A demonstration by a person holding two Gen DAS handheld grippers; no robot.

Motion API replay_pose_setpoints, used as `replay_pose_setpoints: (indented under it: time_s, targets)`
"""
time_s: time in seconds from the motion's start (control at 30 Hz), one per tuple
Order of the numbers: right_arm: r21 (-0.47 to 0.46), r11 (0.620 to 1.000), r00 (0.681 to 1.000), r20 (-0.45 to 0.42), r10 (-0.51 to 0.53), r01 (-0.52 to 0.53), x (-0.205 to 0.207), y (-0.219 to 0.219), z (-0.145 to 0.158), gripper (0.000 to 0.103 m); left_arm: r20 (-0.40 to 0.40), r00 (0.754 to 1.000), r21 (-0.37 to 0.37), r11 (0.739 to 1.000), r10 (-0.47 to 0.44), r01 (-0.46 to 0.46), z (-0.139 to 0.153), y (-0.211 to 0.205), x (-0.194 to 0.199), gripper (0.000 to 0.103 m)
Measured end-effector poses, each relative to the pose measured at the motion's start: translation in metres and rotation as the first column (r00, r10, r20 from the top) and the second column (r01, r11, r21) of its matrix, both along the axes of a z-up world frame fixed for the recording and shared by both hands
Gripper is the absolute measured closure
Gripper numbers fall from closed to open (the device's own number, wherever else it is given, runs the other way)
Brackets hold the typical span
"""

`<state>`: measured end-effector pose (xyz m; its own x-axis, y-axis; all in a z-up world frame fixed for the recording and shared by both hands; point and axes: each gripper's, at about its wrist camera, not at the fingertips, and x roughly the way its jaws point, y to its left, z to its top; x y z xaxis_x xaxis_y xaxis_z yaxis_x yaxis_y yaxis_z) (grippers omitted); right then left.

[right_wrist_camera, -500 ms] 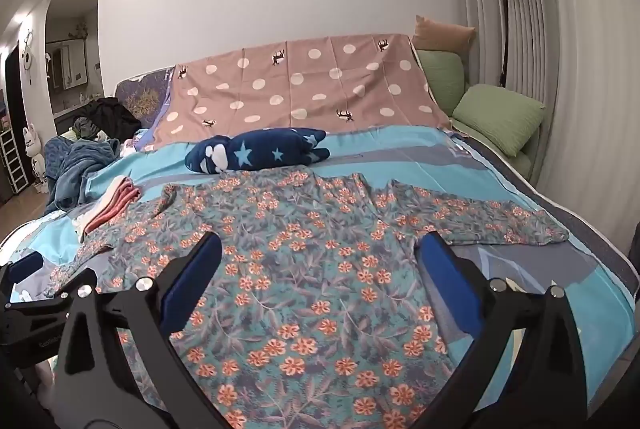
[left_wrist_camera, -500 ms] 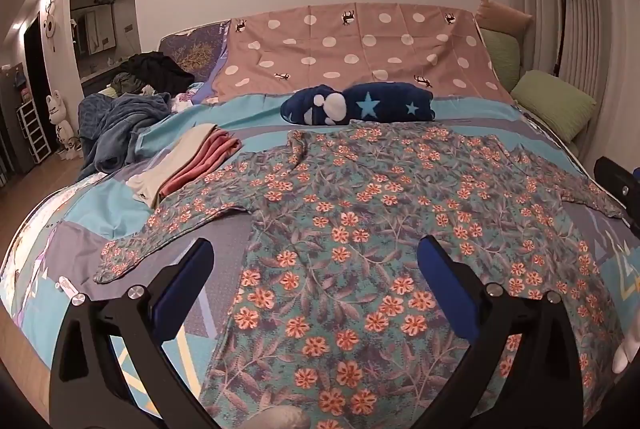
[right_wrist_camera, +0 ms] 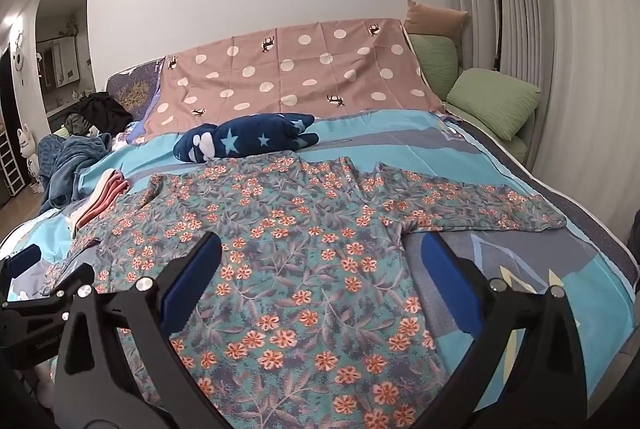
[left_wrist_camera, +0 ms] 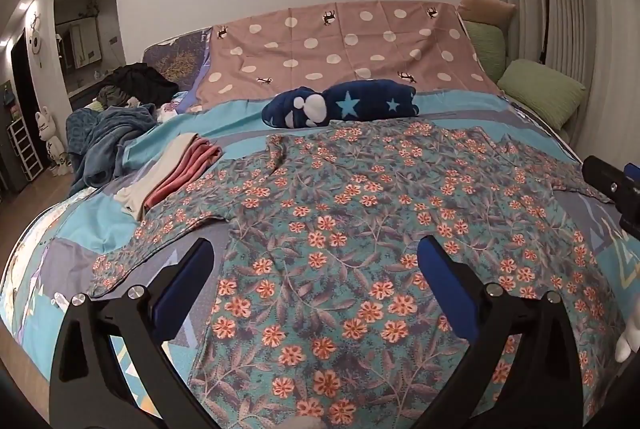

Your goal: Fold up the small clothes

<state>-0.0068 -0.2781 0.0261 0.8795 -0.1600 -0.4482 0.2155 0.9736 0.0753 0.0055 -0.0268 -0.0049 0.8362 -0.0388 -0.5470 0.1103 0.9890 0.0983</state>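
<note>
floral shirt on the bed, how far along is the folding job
Done: a small stack of folded clothes lies on the bed's left side. In hand: nothing. The floral shirt is spread flat, sleeves out, with no fold in it; the left gripper and right gripper hang open above it. Left: the whole fold of this shirt, and perhaps the heap of clothes at the far left.

A teal long-sleeved top with orange flowers (left_wrist_camera: 344, 229) lies spread flat on the patchwork-covered bed (left_wrist_camera: 68, 229) — the left claw (left_wrist_camera: 316, 265) hovers over its lower half, blue-padded jaws wide apart, gripping nothing.
</note>
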Motion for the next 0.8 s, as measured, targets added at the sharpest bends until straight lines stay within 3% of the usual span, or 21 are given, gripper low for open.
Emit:
replay_pose_setpoints:
  time_s: [0.43, 0.8]
  targets:
    - [0.019, 1.000, 1.000, 0.016, -0.009, 0.009, 0.002, -0.006, 0.006, 0.002, -0.014, 1.000, 0.000, 1.000, -0.018, 0.018, -0.006, -0.007, 0.003, 0.001]
    - [0.016, 1.000, 1.000, 0.011, -0.001, 0.001, 0.002, -0.004, 0.004, 0.002, 0.019, 1.000, -0.019, 1.000, -0.007, 0.008, -0.010, -0.002, -0.001, 0.001]
